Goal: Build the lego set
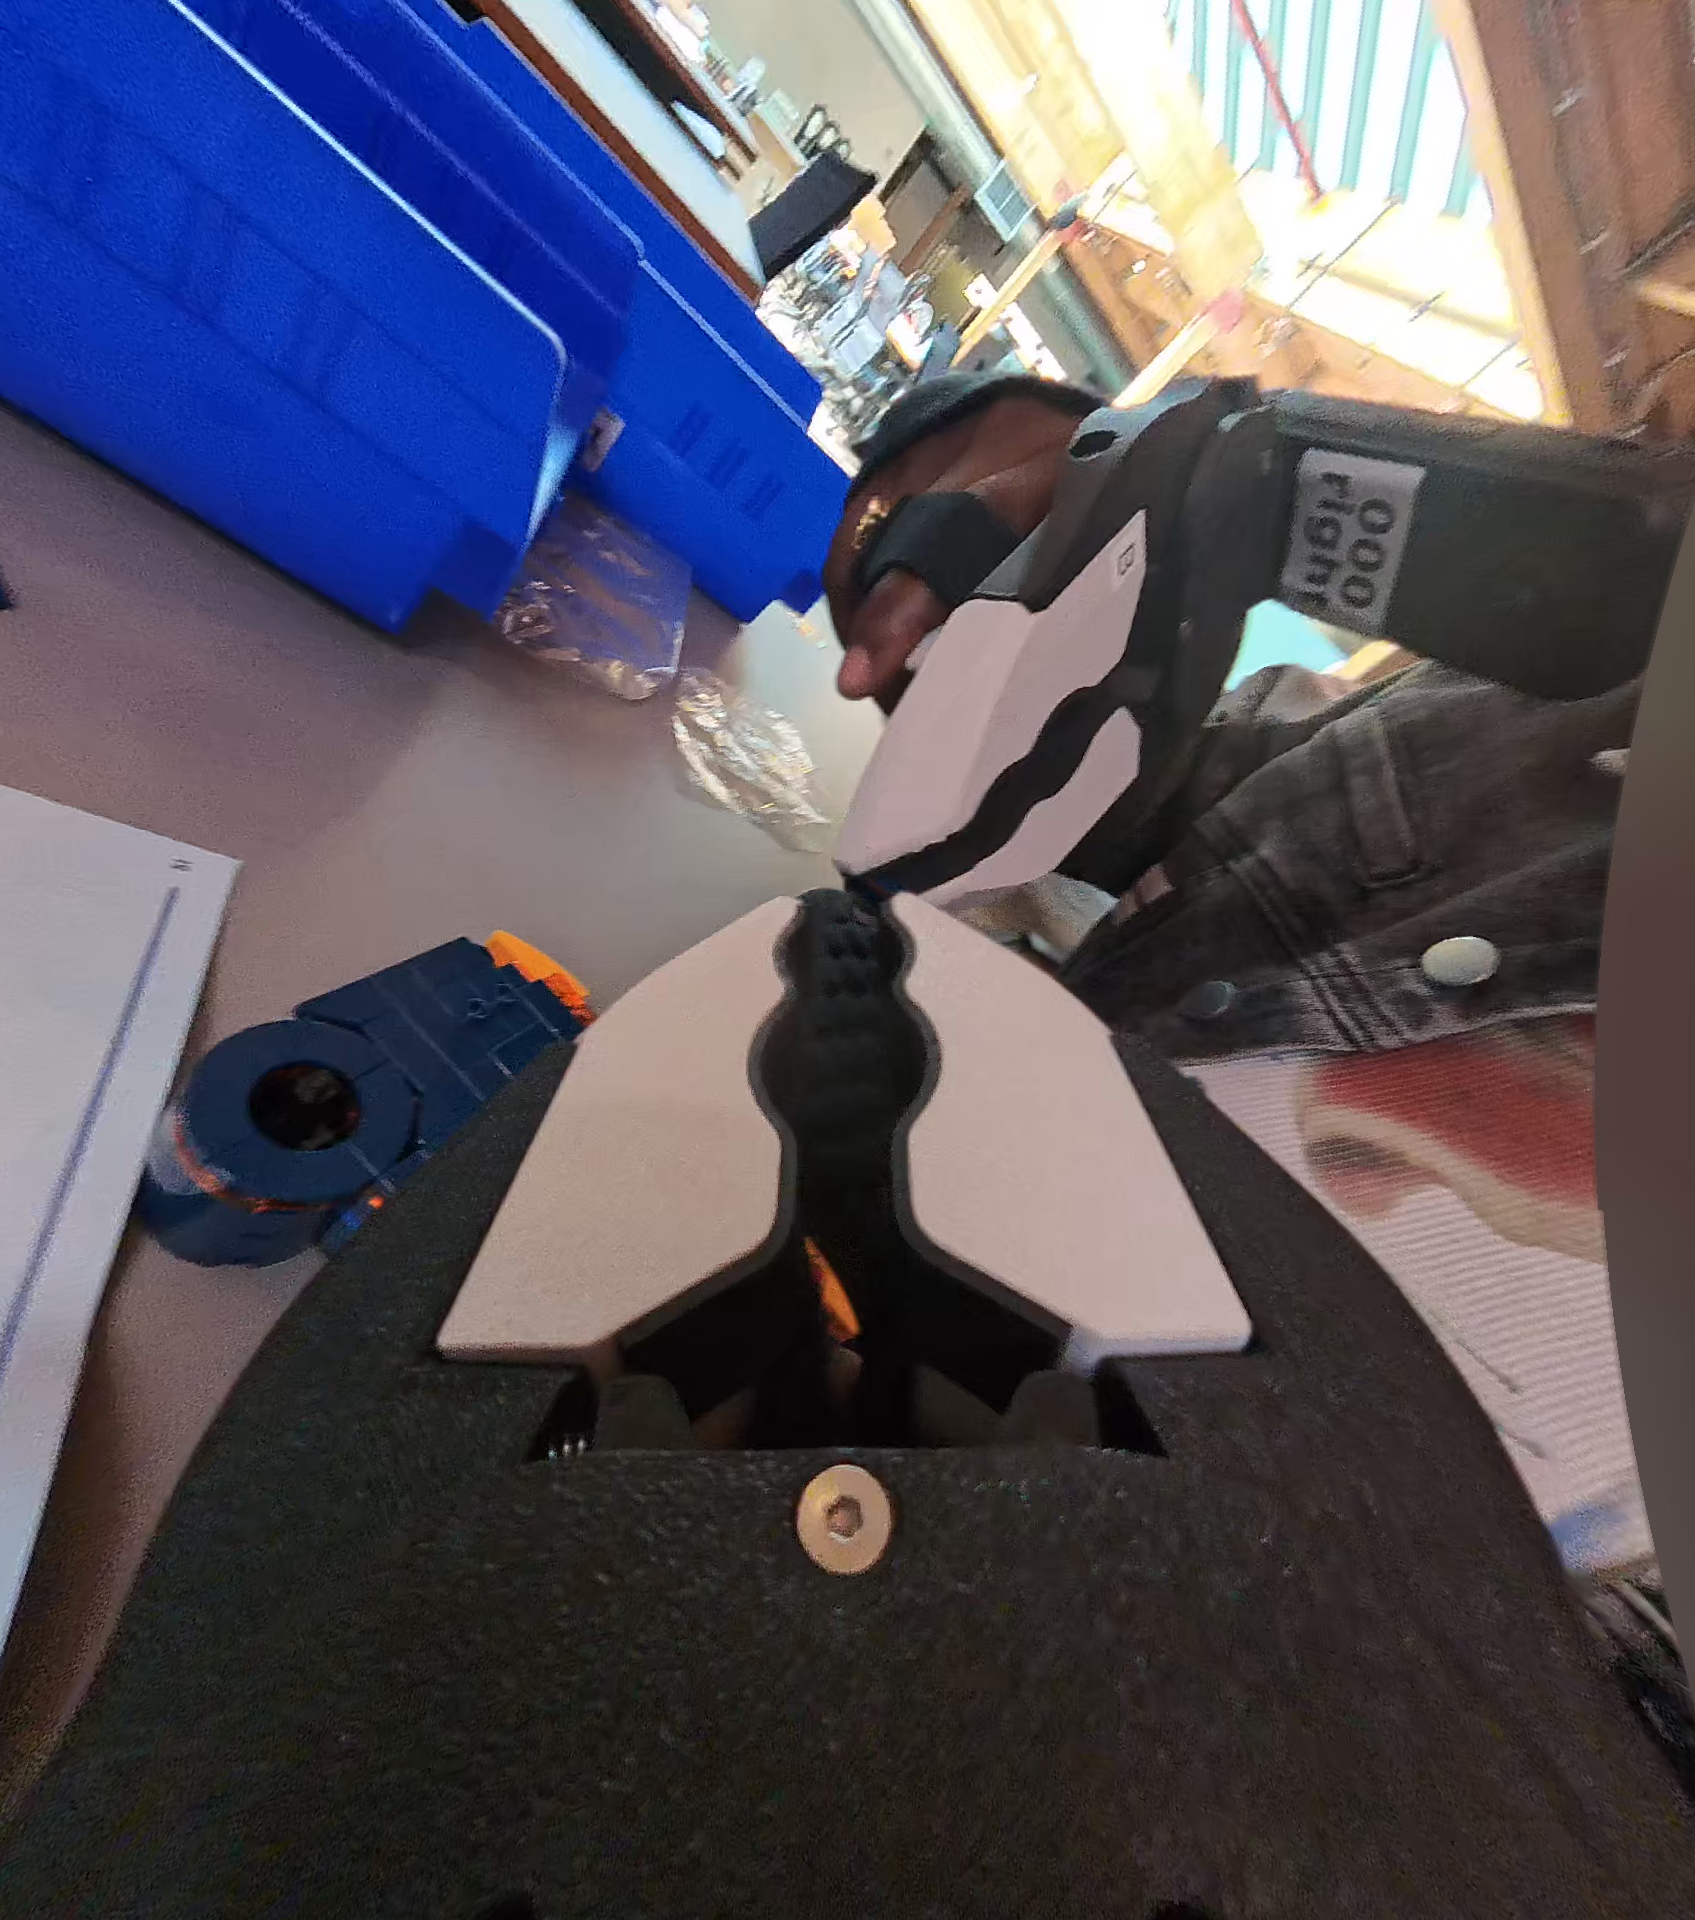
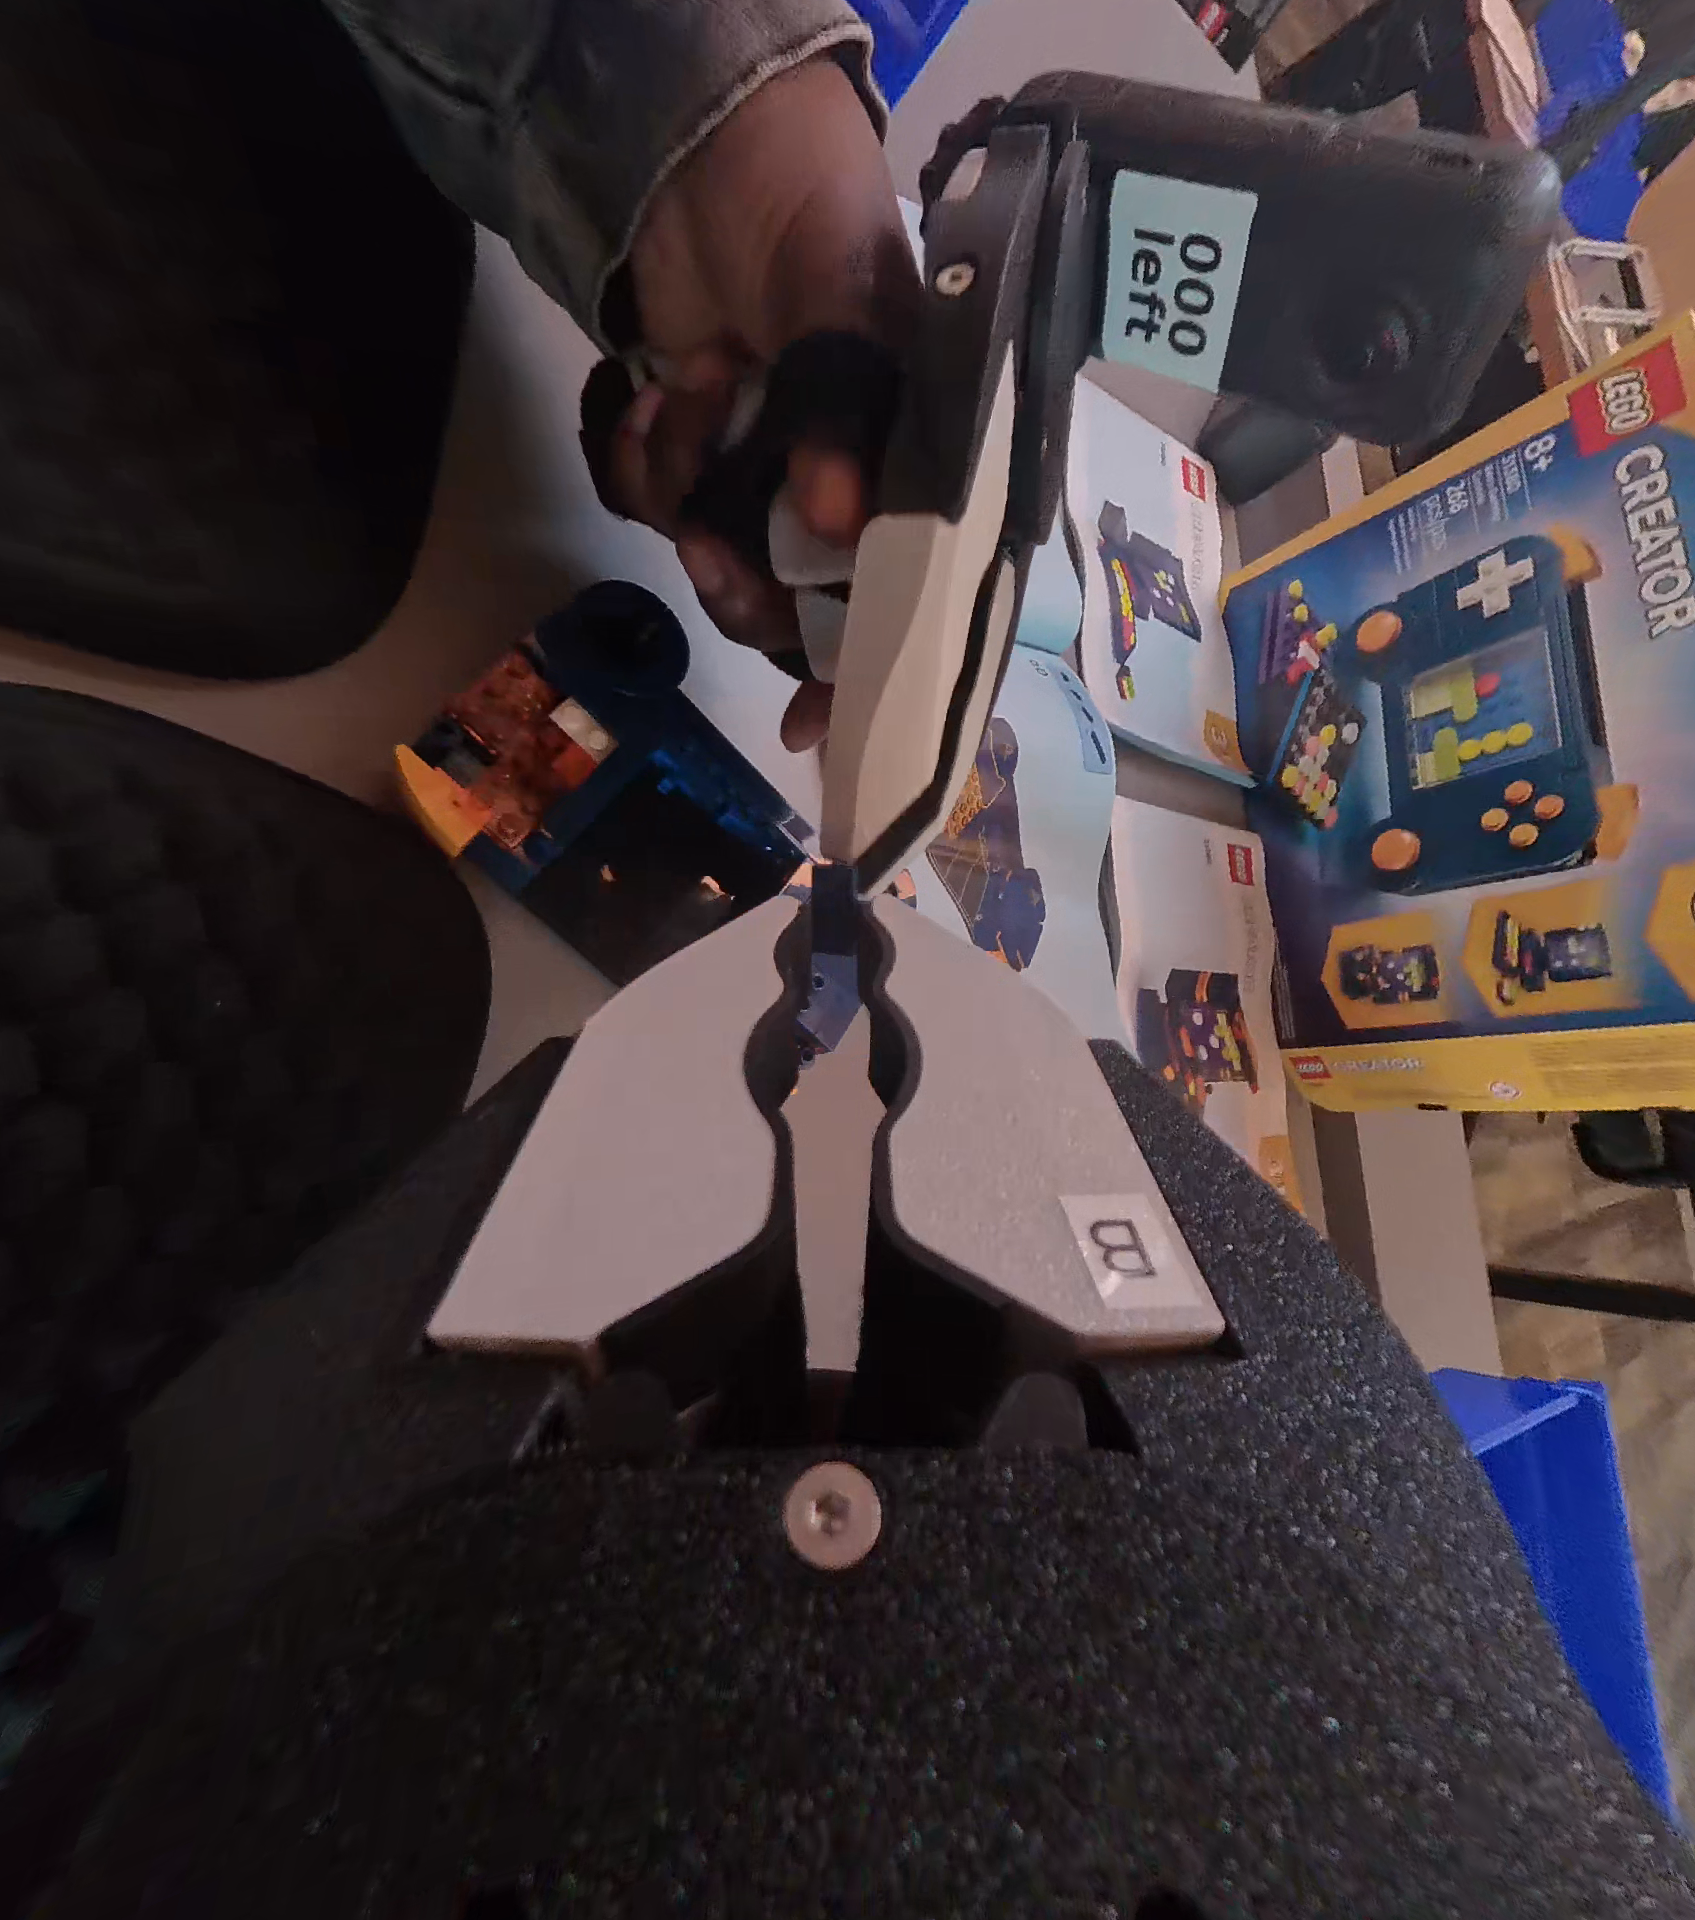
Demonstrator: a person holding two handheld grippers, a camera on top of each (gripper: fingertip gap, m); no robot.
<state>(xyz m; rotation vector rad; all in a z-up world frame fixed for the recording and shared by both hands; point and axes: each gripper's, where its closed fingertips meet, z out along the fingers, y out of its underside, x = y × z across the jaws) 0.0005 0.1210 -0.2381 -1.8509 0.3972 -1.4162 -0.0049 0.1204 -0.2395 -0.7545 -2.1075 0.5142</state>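
Right gripper (image 2: pixel 835 914) pinching a small dark blue brick (image 2: pixel 827 982) at its tips, left gripper (image 1: pixel 848 904) pressed together tip-to-tip against it, both above the table (image 1: pixel 386 790), partly built blue-and-orange model (image 1: pixel 355 1081) lying just left of them.

black grippers (image 1: pixel 848 906), white fingers (image 1: pixel 645 1132), silver screw (image 1: pixel 844 1519); grey denim sleeve (image 1: pixel 1342 831).

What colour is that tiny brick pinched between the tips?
Dark blue brick; clearest in the right wrist view.
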